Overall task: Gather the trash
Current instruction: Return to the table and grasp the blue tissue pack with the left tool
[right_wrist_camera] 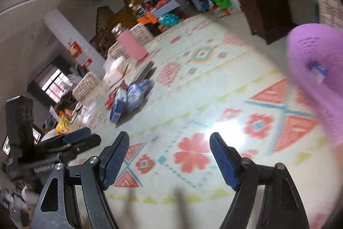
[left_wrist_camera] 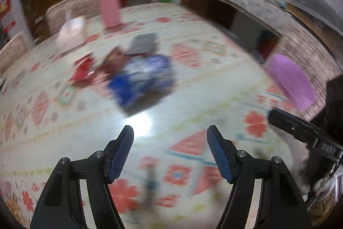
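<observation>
We hold both grippers low over the patterned floor mat [left_wrist_camera: 193,83], and both views are smeared by motion blur, so fine detail is lost. The left gripper [left_wrist_camera: 170,132] has its jaws spread wide with nothing between them; the right gripper [right_wrist_camera: 169,138] is likewise wide and empty.

The trash sits in a loose pile near the middle of the mat: a crumpled blue-and-white wrapper [left_wrist_camera: 143,76] nearest us, a red packet [left_wrist_camera: 82,71] touching its left side, and a flat grey piece [left_wrist_camera: 142,43] just behind it. From the left jaws the blue wrapper lies straight ahead and a little to the left, with open mat between. From the right wrist view the same pile [right_wrist_camera: 133,96] lies well apart, ahead and off to the left, so we judge the left gripper nearer and better lined up. The wrapper's long axis seems to run from near-left to far-right, though blur makes that uncertain.

A purple bin [right_wrist_camera: 315,78] stands close on the right side, likely where the trash goes.
</observation>
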The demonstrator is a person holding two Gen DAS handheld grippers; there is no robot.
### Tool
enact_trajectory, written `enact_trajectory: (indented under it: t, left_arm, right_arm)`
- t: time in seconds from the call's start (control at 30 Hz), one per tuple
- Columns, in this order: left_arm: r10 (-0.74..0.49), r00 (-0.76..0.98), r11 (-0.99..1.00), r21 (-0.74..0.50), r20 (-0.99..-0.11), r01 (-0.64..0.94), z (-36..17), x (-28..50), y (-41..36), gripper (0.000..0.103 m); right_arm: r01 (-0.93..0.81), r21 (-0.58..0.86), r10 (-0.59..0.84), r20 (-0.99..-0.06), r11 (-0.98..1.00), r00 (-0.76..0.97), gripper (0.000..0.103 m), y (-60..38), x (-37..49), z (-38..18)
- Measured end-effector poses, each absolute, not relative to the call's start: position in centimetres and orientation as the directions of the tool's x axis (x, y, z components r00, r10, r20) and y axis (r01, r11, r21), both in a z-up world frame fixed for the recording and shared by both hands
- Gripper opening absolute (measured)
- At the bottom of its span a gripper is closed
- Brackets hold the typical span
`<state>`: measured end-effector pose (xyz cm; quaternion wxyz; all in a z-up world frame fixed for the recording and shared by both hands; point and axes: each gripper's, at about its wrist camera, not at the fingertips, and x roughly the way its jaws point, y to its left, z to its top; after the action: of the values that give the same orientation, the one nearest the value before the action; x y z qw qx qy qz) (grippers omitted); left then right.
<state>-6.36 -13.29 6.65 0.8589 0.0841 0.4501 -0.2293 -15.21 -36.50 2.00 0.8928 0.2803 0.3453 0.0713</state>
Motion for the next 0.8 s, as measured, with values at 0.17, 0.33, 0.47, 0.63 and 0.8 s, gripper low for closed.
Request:
enact_trajectory:
  t: [0.17, 0.33, 0.47, 0.63, 0.8]
  left_arm:
    - [-0.232, 0.532, 0.932, -0.029, -0.815, 0.362, 5.7, -2.9, -9.4, 0.07]
    - [-0.234, 0.515, 0.951, -0.086, -0.825, 0.296, 4.8, 0.9, -7.5, 0.07]
    - [-0.293, 0.509, 0.927, -0.11, -0.809, 0.358, 5.0, 2.1, -9.1, 0.077]
    - [-0.307, 0.537, 0.866, 0.004, -0.785, 0.501, 5.2, 3.0, -13.5, 0.086]
    - [-0.218, 0.541, 0.782, 0.186, -0.812, 0.595, 3.0, 3.4, -17.2, 0.087]
  right_arm:
    - [0.049, 0.559, 0.344, -0.575, 0.828, 0.742, 0.082, -35.2, -13.5, 1.0]
    - [0.055, 0.565, 0.332, -0.557, 0.823, 0.761, 0.082, -35.7, -13.6, 1.0]
    - [0.053, 0.564, 0.325, -0.547, 0.824, 0.772, 0.082, -35.9, -13.7, 1.1]
    - [0.052, 0.588, 0.343, -0.539, 0.807, 0.77, 0.082, -36.5, -13.9, 1.0]
    - [0.057, 0.607, 0.349, -0.528, 0.792, 0.774, 0.082, -36.9, -13.9, 0.9]
